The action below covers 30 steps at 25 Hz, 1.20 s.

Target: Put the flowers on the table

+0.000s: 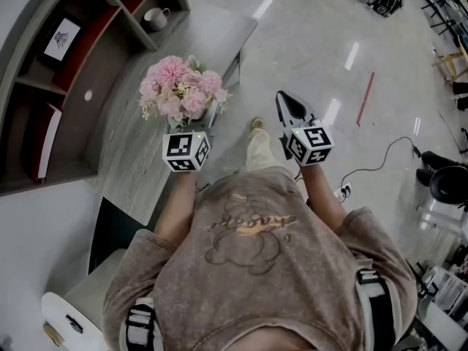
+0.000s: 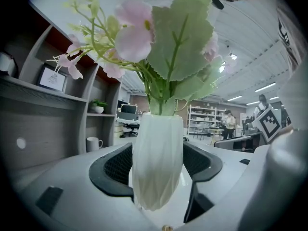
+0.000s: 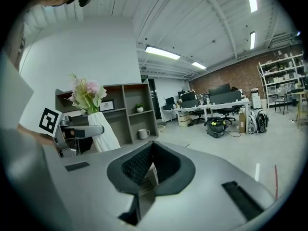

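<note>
left gripper (image 2: 159,166), clamped on the vase (image 2: 158,129) body, holds the flowers (image 1: 179,90) upright at the bench (image 1: 124,148) edge, contact with bench not discernible; right gripper (image 3: 148,165), jaws together and empty, hangs clear alongside.

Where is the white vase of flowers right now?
The vase is clamped in the left tool, head view's left, above the grey table by the shelves.

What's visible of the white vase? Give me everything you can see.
The vase is matt white, maybe ceramic or plastic, with twisted facets, and narrows at neck and foot. It is upright, clamped mid-body between the black meshed pads of the left gripper. Pink flowers with green leaves rise from its mouth. It hangs over the grey table; its base contact isn't visible.
</note>
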Each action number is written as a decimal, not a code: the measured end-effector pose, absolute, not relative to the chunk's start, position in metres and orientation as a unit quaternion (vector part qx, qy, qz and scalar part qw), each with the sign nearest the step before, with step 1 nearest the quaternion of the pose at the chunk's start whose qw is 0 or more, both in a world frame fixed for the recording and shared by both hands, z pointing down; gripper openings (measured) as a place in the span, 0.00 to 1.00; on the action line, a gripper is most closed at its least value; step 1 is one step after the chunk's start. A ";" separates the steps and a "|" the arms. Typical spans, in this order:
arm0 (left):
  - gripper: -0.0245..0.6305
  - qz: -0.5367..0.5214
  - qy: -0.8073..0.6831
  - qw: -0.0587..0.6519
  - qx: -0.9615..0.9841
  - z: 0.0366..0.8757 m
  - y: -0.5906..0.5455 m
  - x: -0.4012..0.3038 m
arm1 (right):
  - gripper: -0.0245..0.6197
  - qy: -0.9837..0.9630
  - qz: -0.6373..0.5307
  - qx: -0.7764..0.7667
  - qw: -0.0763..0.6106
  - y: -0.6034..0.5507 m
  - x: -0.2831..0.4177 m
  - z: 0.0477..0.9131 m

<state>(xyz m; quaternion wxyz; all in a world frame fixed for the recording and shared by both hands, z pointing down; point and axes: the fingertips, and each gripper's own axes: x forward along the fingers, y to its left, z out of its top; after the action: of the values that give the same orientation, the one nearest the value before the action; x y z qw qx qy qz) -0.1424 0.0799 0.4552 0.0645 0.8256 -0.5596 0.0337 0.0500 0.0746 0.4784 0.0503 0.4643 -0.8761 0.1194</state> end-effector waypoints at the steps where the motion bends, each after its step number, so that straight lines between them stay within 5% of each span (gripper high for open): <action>1: 0.55 0.033 -0.560 0.065 0.825 0.454 0.070 -0.141 | 0.03 -0.876 0.121 0.464 0.051 0.065 0.051 0.478; 30: 0.55 0.026 -0.620 0.058 0.782 0.416 -0.171 -0.113 | 0.03 -0.911 0.130 0.387 0.050 -0.201 0.076 0.451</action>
<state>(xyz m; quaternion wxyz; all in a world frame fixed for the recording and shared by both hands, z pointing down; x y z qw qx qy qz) -0.1133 -0.1710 0.4165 0.0584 0.7821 -0.6199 0.0263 0.0758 -0.2011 0.4506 0.0505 0.3872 -0.9113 0.1303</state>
